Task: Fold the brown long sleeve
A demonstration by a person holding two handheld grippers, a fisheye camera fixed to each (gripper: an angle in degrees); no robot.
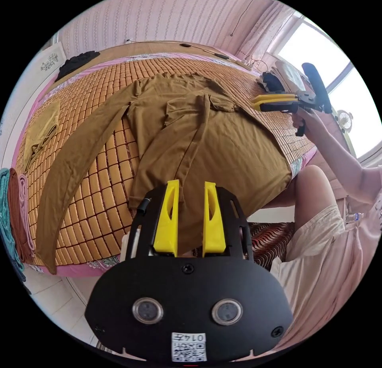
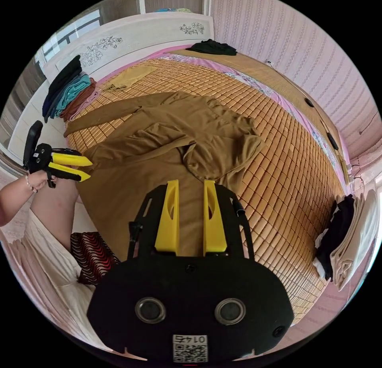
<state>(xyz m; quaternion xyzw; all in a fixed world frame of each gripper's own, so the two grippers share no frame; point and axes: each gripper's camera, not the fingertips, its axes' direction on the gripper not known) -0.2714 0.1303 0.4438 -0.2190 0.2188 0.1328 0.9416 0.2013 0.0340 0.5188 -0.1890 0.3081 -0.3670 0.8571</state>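
Note:
The brown long sleeve [image 1: 223, 145] lies spread on the bamboo mat [image 1: 107, 177] of a bed. One sleeve stretches out straight towards the mat's edge; the other is folded across the body. My left gripper [image 1: 191, 183] hovers open above the hem, with nothing between its jaws. My right gripper [image 1: 254, 102] is held in a hand off the shirt's far side. In the right gripper view the shirt [image 2: 167, 145] shows the folded sleeve bunched near the middle. There my right gripper [image 2: 191, 183] stands open and empty over the fabric. The left gripper [image 2: 85, 169] hangs open beyond the bed's edge.
Folded clothes are stacked at one end of the bed [image 1: 16, 216] [image 2: 67, 91]. A yellowish garment [image 1: 41, 133] and a black garment [image 2: 211, 46] lie on the mat. Black and cream clothes [image 2: 350, 232] pile at the other end. The person's leg [image 1: 314, 196] stands against the bed.

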